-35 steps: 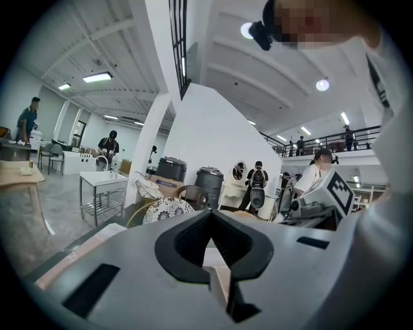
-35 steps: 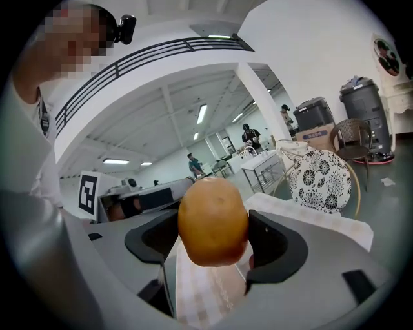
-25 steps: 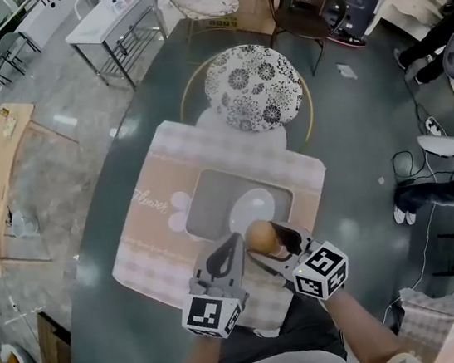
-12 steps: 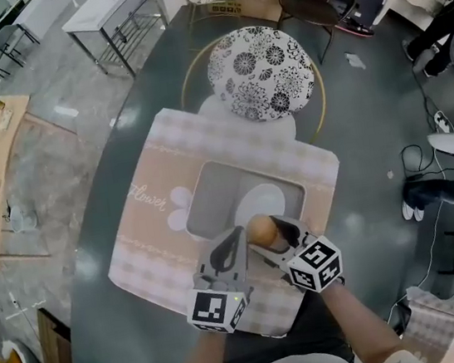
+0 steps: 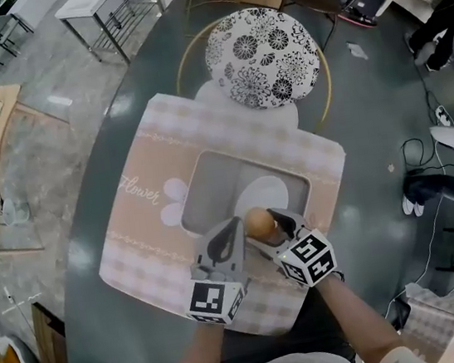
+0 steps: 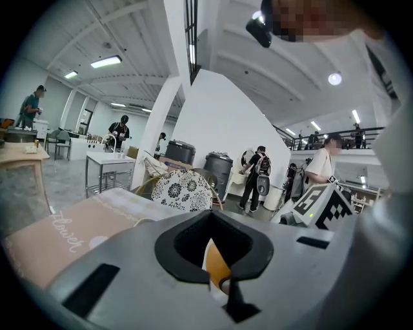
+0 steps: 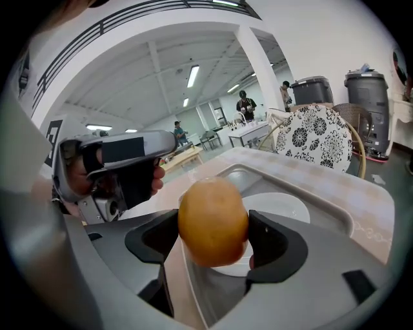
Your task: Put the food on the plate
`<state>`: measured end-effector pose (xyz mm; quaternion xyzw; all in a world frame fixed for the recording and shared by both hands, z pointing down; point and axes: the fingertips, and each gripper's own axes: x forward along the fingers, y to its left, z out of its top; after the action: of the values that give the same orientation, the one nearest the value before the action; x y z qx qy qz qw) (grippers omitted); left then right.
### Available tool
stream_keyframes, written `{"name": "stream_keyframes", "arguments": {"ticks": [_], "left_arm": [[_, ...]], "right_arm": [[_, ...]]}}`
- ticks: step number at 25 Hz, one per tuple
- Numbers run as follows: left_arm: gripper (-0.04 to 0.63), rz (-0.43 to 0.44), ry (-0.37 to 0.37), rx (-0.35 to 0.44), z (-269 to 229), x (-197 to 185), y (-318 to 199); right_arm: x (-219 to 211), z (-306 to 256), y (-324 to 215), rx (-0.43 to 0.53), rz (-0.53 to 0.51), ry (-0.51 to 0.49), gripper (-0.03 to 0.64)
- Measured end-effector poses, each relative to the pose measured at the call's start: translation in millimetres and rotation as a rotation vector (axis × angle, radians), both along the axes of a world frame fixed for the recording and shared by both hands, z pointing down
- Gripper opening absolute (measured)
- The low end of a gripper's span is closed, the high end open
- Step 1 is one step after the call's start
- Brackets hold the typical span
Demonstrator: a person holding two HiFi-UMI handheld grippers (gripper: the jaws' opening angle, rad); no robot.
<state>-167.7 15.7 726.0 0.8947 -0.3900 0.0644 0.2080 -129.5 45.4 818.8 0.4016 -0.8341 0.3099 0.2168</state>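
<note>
Right gripper (image 7: 214,240) is clenched on the food (image 7: 213,220), one pad on each flank: a smooth, rounded, golden-brown lump, a bit taller than wide, matte skin, no marks that I can make out. From the head view it sits over the near edge of the grey tray (image 5: 211,189), right at the near rim of the white plate (image 5: 272,192); whether it touches anything below I can't tell. Plate is bare, and the tray floor left of it is open too. The tray's raised rim runs all round, sunk into the pink checked mat (image 5: 133,231). Left gripper (image 6: 216,258) has its jaws drawn together with nothing between them, only a sliver of the food showing past the slit; it hangs just beside the right one, on the tray's near-left side. Beyond the mat, a chair with a floral cushion (image 5: 261,46) is tucked against the table's far edge, well apart from the grippers
</note>
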Motion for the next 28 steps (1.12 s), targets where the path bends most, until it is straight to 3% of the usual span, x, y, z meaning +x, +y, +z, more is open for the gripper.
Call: {"name": "stream_keyframes", "arguments": {"ticks": [9,28], "left_arm": [[0.006,-0.013,0.001,-0.005,7.1,-4.2,-1.9],[0.006,-0.036,-0.014,-0.037,-9.9,-10.9,-1.0]], "right_arm": [[0.3,29.7,-0.6,-0.066,-0.003,0.094,0.316],[0.8,28.5,-1.8,-0.121,-0.081,0.146,0.318]]}}
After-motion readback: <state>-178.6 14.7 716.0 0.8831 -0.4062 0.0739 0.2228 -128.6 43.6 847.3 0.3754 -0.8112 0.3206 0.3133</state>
